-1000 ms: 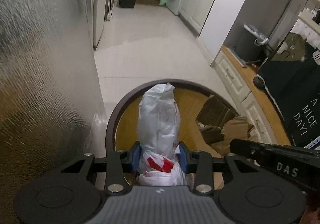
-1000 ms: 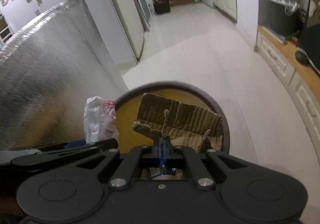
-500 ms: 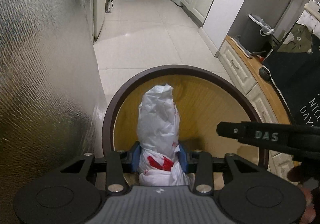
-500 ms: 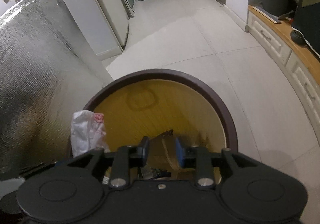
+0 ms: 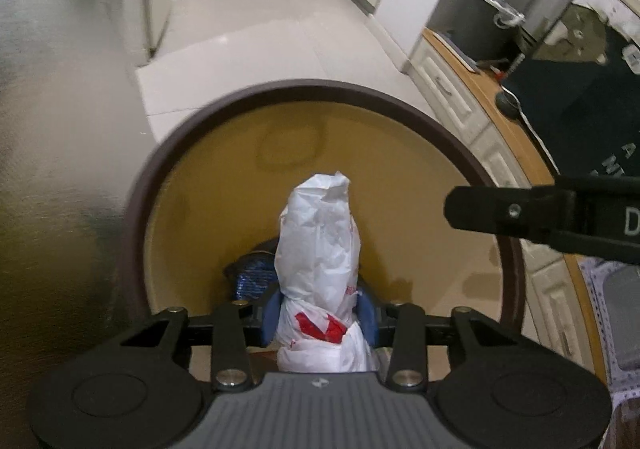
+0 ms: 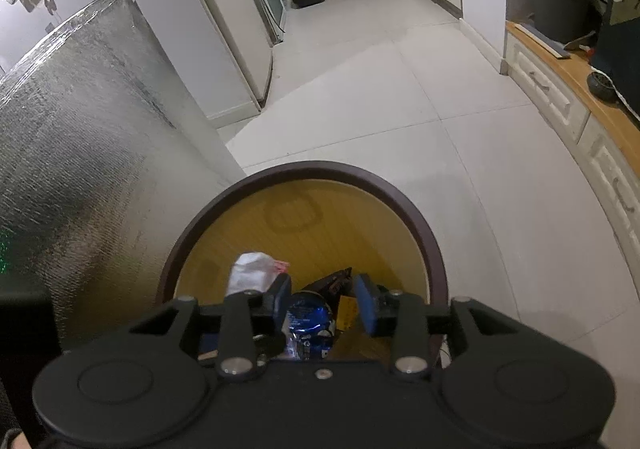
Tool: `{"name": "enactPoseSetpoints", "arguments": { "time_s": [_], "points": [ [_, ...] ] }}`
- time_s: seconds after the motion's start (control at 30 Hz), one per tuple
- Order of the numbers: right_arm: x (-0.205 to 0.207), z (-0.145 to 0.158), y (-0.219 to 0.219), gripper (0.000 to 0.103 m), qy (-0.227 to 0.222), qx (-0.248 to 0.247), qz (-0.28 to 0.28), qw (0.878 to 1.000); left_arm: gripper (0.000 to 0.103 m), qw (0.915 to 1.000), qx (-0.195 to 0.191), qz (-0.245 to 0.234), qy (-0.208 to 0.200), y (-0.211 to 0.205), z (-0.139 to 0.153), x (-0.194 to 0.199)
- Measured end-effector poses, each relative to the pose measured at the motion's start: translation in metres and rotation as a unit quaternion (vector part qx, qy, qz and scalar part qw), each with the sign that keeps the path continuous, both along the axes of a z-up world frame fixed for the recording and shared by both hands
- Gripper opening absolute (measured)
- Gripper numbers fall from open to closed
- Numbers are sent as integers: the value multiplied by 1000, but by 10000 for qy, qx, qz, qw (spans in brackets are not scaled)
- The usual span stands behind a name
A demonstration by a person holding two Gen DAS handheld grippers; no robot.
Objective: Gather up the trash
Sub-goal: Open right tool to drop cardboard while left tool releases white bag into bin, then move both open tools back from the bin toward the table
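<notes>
A round bin with a dark brown rim and yellow inside stands on the floor below both grippers. My left gripper is over its near side, and its jaws are opening. A white plastic bag with red print still stands upright between the blue pads, loosely. A crumpled blue wrapper lies in the bin behind the bag. My right gripper hangs over the bin with its jaws opening and nothing between them. Below it I see the blue wrapper, a dark packet and the bag's top.
A tall block wrapped in silver foil stands hard against the bin's left. A fridge is behind it. A low white cabinet with a wooden top runs along the right, bearing a grey pail. Pale tiled floor stretches ahead.
The right gripper let go of a piece of brown cardboard, which dropped out of sight into the bin, and its jaws spread. The left gripper sank toward the bin with the bag, its pads widening.
</notes>
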State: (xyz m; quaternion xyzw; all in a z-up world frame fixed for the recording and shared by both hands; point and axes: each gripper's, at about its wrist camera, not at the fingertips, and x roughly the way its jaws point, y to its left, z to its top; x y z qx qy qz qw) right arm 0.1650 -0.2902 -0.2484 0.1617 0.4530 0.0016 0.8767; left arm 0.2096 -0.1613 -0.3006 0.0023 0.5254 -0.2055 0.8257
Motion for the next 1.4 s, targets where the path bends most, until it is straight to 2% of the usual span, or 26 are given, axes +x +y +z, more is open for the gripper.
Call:
{"name": "enactPoseSetpoints", "arguments": {
  "time_s": [0.03, 0.07, 0.1, 0.2, 0.27, 0.37, 0.73, 1.07, 1.23, 1.4],
  "points": [
    [0, -1, -2, 37, 5, 7, -8, 10000, 68, 10000, -16, -51, 75, -2, -1, 1],
    [0, -2, -4, 37, 24, 21, -20, 10000, 87, 9999, -6, -74, 98, -3, -1, 0],
    [0, -4, -5, 37, 56, 37, -30, 10000, 94, 9999, 31, -92, 72, -3, 1, -2],
    [1, -6, -5, 37, 121, -4, 9, 9999, 95, 9998, 157, -92, 66, 0, 5, -4],
    [2, -7, -4, 37, 151, -21, 65, 9999, 101, 9997, 208, 7, 110, 4, 8, -3],
    [-2, -6, 0, 37, 175, -106, 189, 9996, 102, 9993, 329, 78, 137, 9, 14, -5],
    [-21, 11, 9, 42, 139, -390, 445, 9981, 103, 9993, 373, 34, -21, 21, 43, -26],
    [-44, 31, 9, 60, -8, -629, 523, 9966, 103, 9993, 285, 260, -18, 40, 59, -42],
    [-57, 34, 4, 63, -36, -667, 464, 9967, 103, 9984, 415, 389, -80, 50, 65, -50],
    [-69, 38, -1, 70, -67, -771, 431, 9961, 103, 9980, 369, 490, -150, 57, 74, -58]
  ]
}}
